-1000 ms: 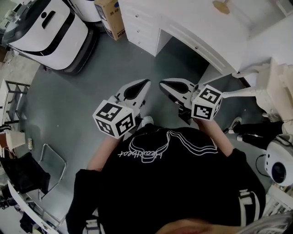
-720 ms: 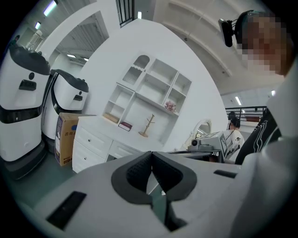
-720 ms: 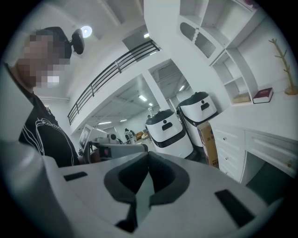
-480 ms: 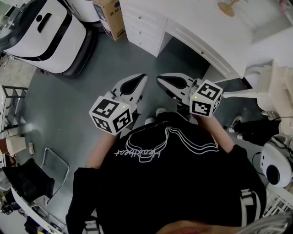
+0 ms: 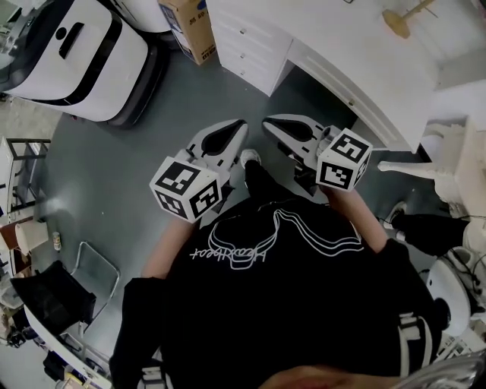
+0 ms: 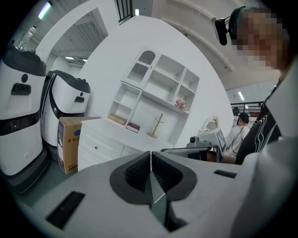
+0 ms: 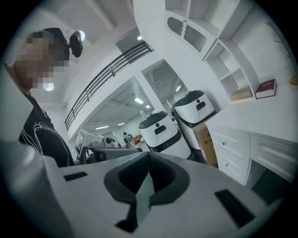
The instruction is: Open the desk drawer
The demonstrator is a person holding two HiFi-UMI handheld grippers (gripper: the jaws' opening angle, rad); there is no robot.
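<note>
Not much can be ticked off on this one yet, tbh. Starting at the left of the head view, a big white machine is parked at 10 o'clock, and a cardboard box is tucked in at 11, just beside the desk's end.

The left gripper is held out in front of the body with its jaws pressed together and nothing caught between them. Same story for the right gripper, closed up and empty. Both are pointed toward 12.

The desk is spread from 12 to 2, well apart from both grippers. A drawer stack is seen at its left end, and a wide drawer is fitted under the top. All of them look closed, and which one is meant can't be told. So the approach, the grab on a knob and the pull are all left to do.

Only bare grey floor is seen in between, so nothing's really in the way. A white chair is parked at 3, near the desk's right end, and a wooden stand is set on top.
</note>
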